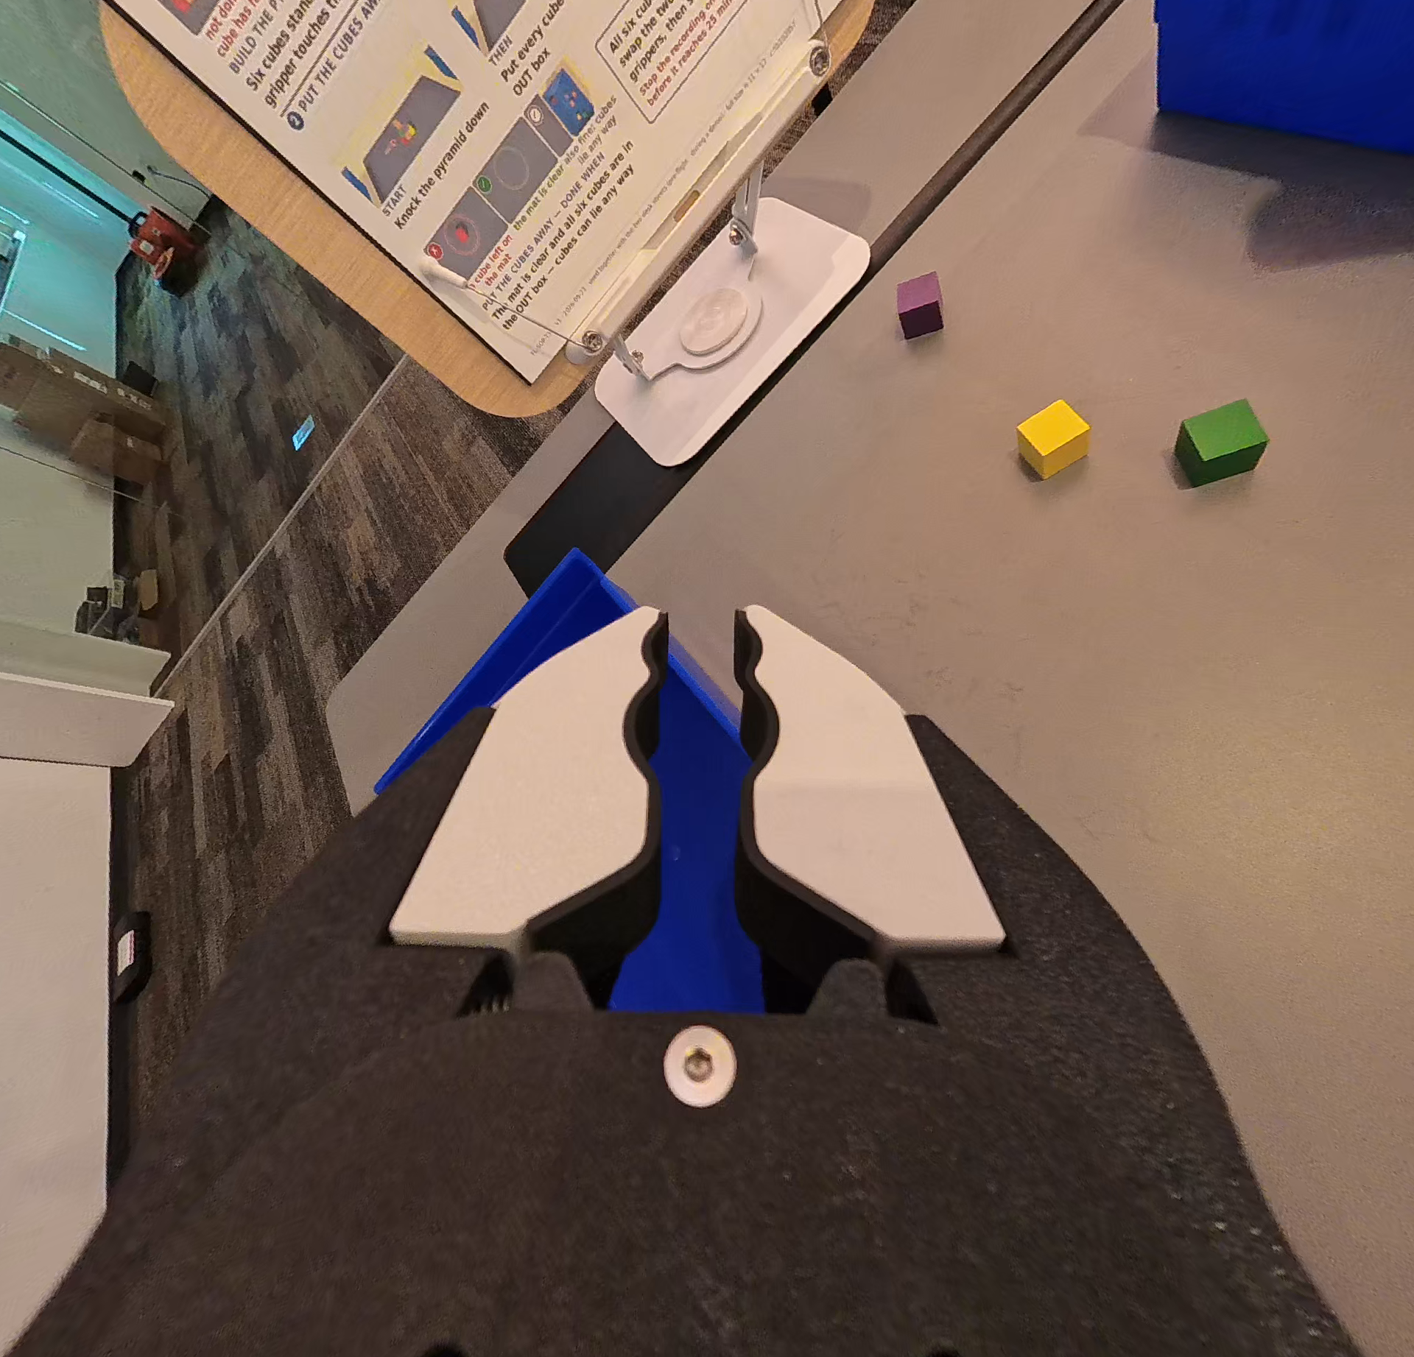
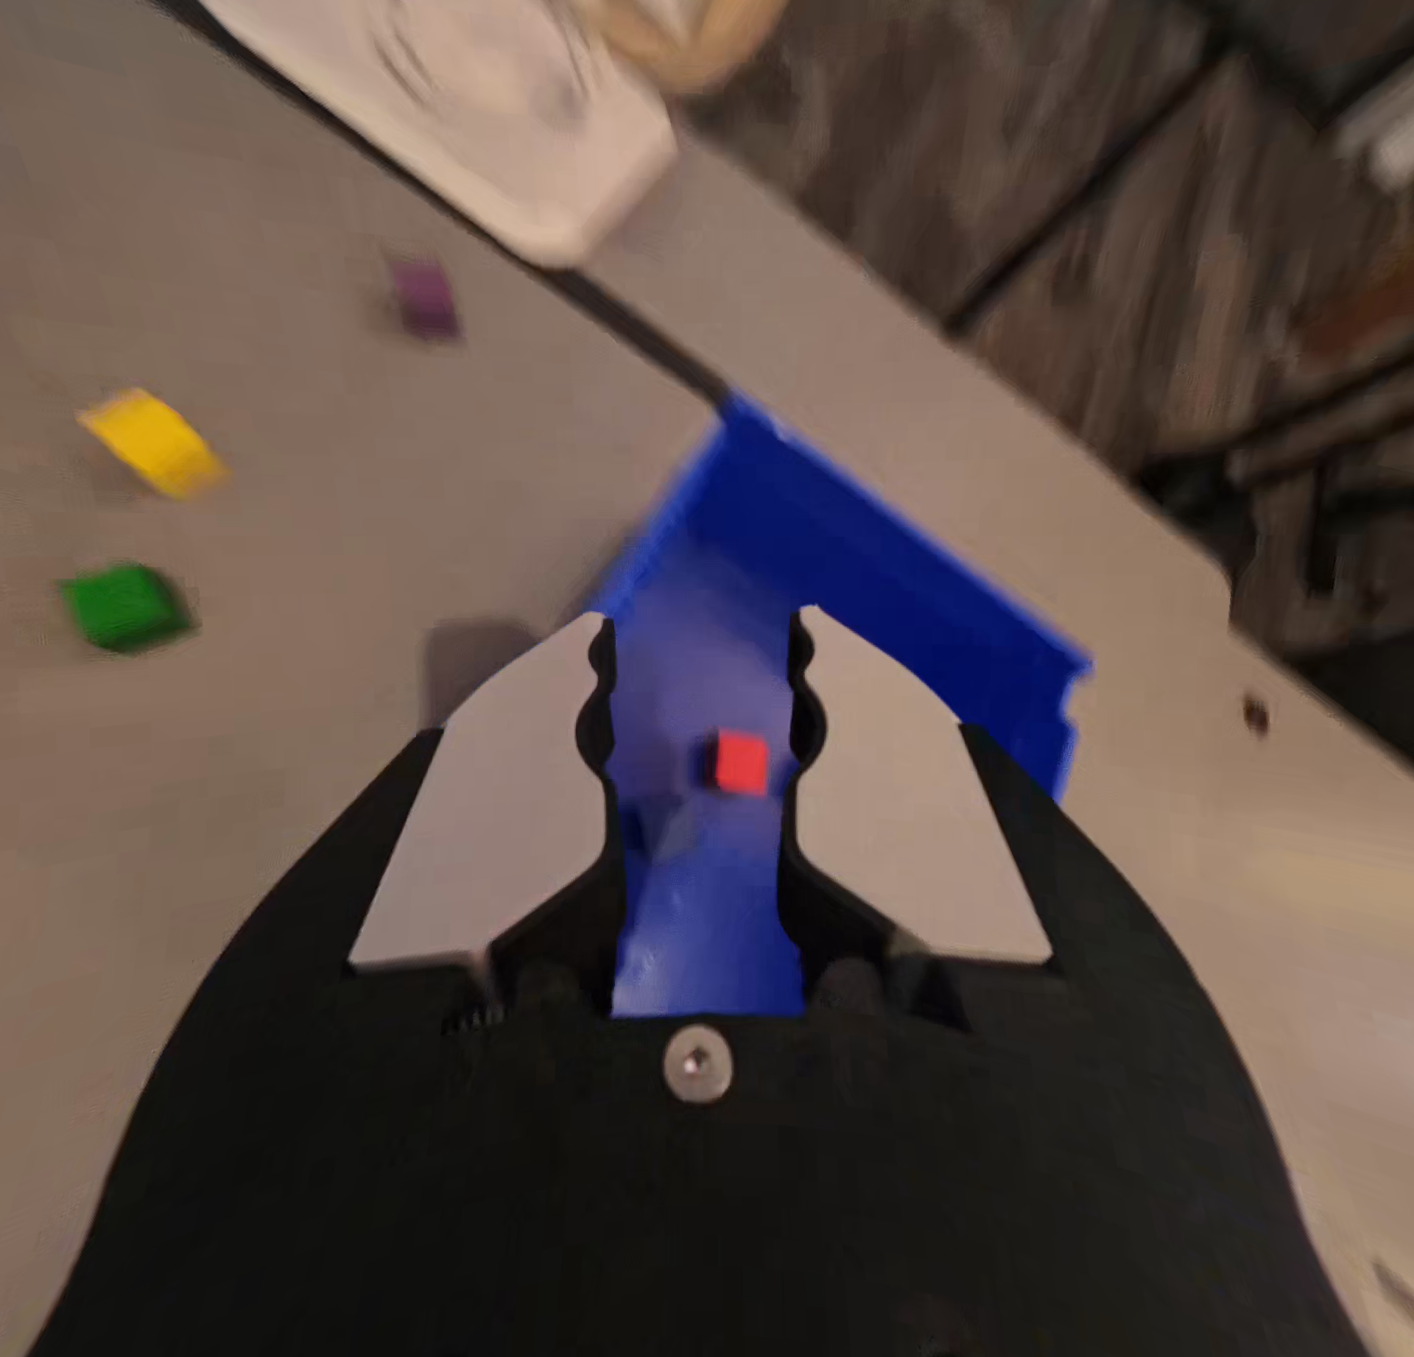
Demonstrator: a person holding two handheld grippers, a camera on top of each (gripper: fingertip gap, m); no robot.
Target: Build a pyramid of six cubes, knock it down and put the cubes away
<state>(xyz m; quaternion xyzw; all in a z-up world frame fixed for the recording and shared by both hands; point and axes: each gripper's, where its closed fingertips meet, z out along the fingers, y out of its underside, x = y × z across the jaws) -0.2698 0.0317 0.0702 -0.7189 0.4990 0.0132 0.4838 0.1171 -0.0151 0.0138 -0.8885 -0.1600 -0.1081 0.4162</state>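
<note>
In the left wrist view, a purple cube point(image 1: 919, 305), a yellow cube point(image 1: 1053, 437) and a green cube point(image 1: 1220, 442) lie apart on the grey mat point(image 1: 1071, 708). My left gripper point(image 1: 700, 616) is empty, its jaws a narrow gap apart, and it hovers over a blue box point(image 1: 535, 647) at the table's edge. The right wrist view is blurred. My right gripper point(image 2: 704, 616) is open and empty above a second blue box point(image 2: 880, 555) with a red cube point(image 2: 738, 762) inside. A dark blue shape point(image 2: 650, 831) lies beside it. The purple cube point(image 2: 425, 299), yellow cube point(image 2: 153, 440) and green cube point(image 2: 122, 605) lie to its left.
An instruction sheet point(image 1: 490, 111) stands on a white stand point(image 1: 727, 326) at the mat's far edge. The second blue box point(image 1: 1285, 43) also shows at the top right of the left wrist view. Beyond the table edge is dark patterned carpet point(image 1: 252, 417). Tip to tip, the grippers are about 40 cm apart. To the green cube point(image 1: 1220, 442): right tips about 20 cm, left tips about 30 cm. Look for it in the right wrist view point(image 2: 96, 593) too.
</note>
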